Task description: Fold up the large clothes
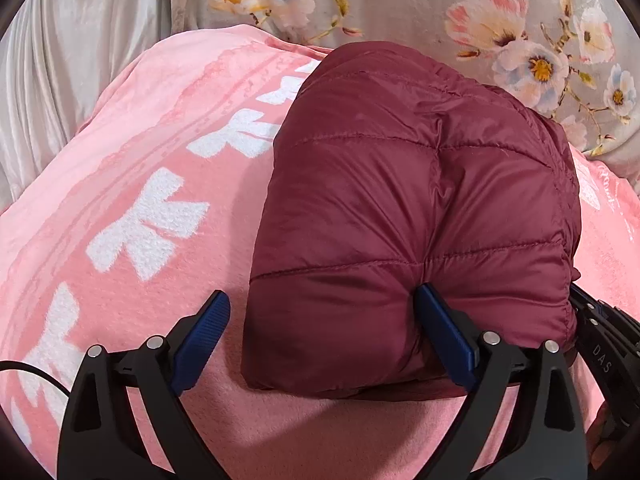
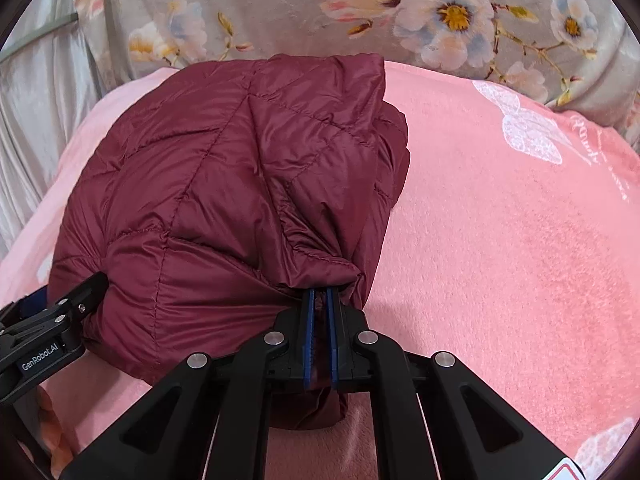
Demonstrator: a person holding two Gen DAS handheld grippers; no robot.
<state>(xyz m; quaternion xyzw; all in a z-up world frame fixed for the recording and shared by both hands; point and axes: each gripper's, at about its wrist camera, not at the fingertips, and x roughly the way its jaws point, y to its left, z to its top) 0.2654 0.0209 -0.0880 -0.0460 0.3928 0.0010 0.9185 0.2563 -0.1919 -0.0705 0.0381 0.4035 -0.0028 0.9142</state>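
A maroon quilted jacket (image 1: pixel 416 216) lies folded into a thick bundle on a pink blanket (image 1: pixel 132 160), which serves as the landmark here. The right hand-held gripper (image 2: pixel 319 300) is clenched on a bunched edge of the jacket at the bundle's near side, with a strip of fabric pinched between its blue pads. The left hand-held gripper (image 1: pixel 322 340) stands spread wide at the near edge of the bundle; one blue finger (image 1: pixel 444 336) presses into the padding, and the other (image 1: pixel 202 340) hangs over the blanket beside the jacket, probably clear of it. Beyond the blanket's far edge lies grey floral bedding (image 1: pixel 400 4).
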